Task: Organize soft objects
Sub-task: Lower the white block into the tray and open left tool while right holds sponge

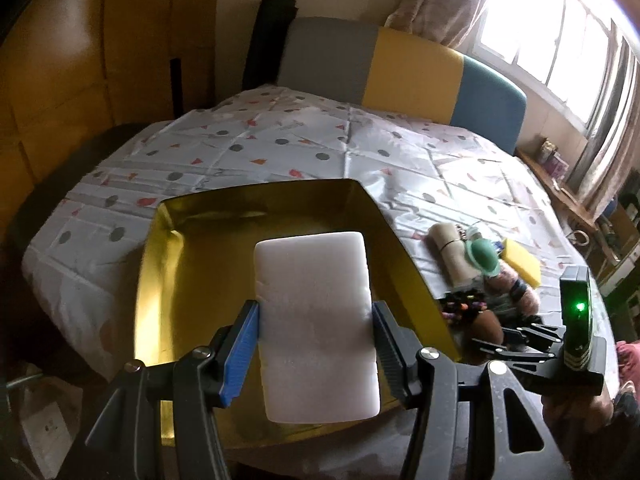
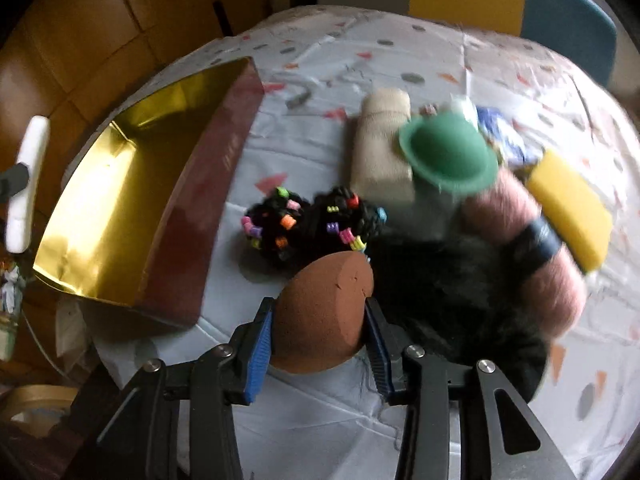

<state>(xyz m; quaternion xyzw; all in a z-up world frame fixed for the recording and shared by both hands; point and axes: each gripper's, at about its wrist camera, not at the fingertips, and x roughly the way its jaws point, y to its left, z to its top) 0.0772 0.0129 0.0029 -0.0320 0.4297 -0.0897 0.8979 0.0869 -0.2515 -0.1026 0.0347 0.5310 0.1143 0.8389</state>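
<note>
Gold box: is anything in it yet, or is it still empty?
Empty, as far as it shows. The gold box has bare shiny floor in the right wrist view; the white sponge is held above it in the left tool, not inside.

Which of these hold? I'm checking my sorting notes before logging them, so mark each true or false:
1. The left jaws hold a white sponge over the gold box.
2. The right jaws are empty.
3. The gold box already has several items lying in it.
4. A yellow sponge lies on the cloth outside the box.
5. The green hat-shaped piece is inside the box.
1. True. The left gripper clamps the white sponge above the gold box.
2. False. The right gripper grips a brown egg-shaped sponge.
3. False. No items show on the visible part of its floor.
4. True. The yellow sponge lies on the tablecloth.
5. False. The green hat-shaped piece sits in the pile outside.
</note>
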